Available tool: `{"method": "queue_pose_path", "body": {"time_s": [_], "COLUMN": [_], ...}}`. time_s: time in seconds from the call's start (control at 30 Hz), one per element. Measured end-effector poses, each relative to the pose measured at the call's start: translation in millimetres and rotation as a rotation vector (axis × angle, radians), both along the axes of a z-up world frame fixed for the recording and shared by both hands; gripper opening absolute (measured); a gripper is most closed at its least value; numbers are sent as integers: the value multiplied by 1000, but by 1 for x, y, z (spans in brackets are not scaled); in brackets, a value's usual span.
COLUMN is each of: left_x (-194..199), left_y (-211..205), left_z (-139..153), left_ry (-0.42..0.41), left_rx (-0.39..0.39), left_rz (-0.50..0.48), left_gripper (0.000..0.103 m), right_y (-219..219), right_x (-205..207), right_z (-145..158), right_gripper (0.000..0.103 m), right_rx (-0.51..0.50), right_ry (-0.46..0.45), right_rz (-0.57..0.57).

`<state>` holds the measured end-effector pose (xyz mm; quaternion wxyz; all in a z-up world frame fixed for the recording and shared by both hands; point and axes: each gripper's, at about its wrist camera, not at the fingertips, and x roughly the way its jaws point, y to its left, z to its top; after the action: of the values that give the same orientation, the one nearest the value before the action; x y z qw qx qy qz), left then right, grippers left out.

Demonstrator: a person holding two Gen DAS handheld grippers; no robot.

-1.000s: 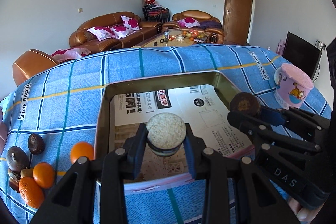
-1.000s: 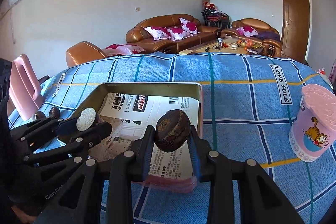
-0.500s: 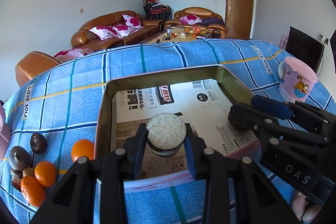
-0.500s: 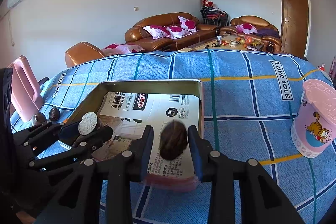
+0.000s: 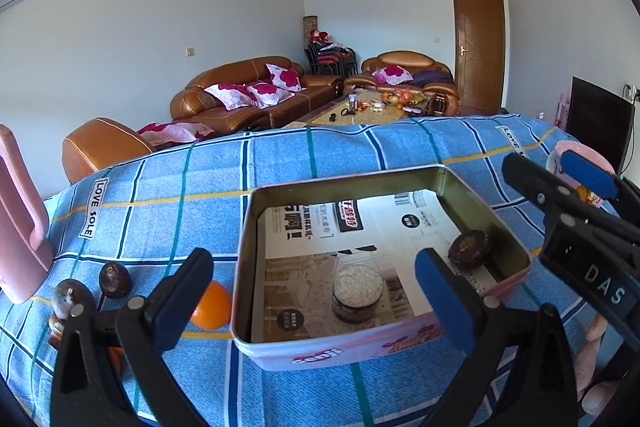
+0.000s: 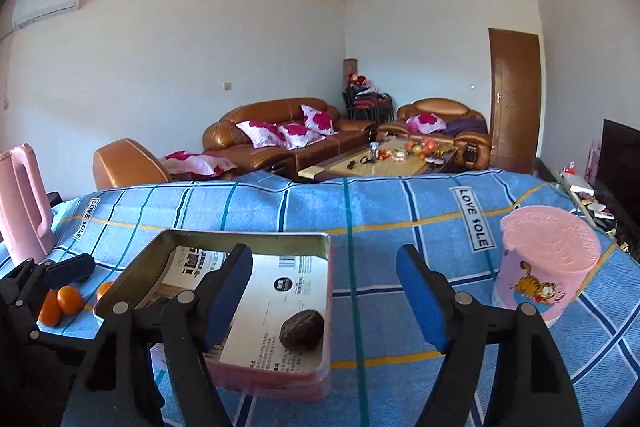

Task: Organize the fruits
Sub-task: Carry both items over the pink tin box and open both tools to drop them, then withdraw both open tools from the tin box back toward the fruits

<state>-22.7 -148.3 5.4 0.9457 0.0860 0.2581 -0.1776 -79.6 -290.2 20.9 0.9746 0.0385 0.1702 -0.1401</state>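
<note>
Your table (image 5: 280, 163) is covered by a blue checked cloth, and the open tin (image 5: 484, 211) sits on it straight ahead of both grippers, lined with printed paper.

A pink tub (image 6: 548, 259) with a cartoon cat stands on the cloth to the right of the tin, well apart from it. A pink jug (image 5: 20, 227) stands at the far left edge.

Your left gripper (image 5: 316, 291) has its fingers (image 5: 440, 295) spread wide and they are opening; nothing is pressed between them. They straddle the near wall of the tin, the left finger outside it over the cloth, the right one over the tin's floor.

Your right gripper (image 6: 324, 295) also has its fingers (image 6: 416, 299) well apart and opening, clamped on nothing. The left finger hangs over the tin, the right over bare cloth.

The white-topped round fruit (image 5: 357, 293) rests on the paper near the tin's front wall, loose between your left fingers. The dark wrinkled fruit (image 6: 301, 329) lies free in the tin's near right corner, below and between your right fingers, touching neither.

Outside the tin on the left, an orange (image 5: 212, 305) lies just beside its wall, with two dark fruits (image 5: 115, 279) and more oranges (image 6: 60, 303) farther left on the cloth.
</note>
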Motion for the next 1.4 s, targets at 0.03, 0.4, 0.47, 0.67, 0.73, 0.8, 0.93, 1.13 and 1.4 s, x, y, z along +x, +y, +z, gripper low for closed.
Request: {"method": "queue_pose_path", "body": {"time_s": [0.03,0.4,0.47,0.67,0.73,0.8,0.93,1.13,1.4], "left_x": [1,4,3,2,1,2,3,6,14], "left_y": [2,26,32,50,56,62,74,93,122], "left_z": [0,-2,-1,-1,-1,-2,-3,-4,-6], "left_ry": [4,-5,-11,-10,-8,-6,2,8,27], "left_rx": [0,19,19,23,23,22,24,32,33], "left_rz": [6,73,78,99,107,118,128,144,167], "left_gripper": [103,103,103,103,103,103,103,103,103], "right_y": [-1,-3,0,11,15,20,31,57,98], "right_x": [0,-7,-9,-12,-13,-14,-13,-7,6], "right_z": [0,2,2,-1,-2,-2,-4,-5,-7], "right_gripper": [80,82,82,82,82,82,82,82,82], "right_rx": [-2,6,2,60,77,92,105,94,74], "right_ry": [1,-7,-6,22,25,28,45,61,82], "right_rz": [-11,-76,-83,-69,-65,-58,-43,-8,72]}}
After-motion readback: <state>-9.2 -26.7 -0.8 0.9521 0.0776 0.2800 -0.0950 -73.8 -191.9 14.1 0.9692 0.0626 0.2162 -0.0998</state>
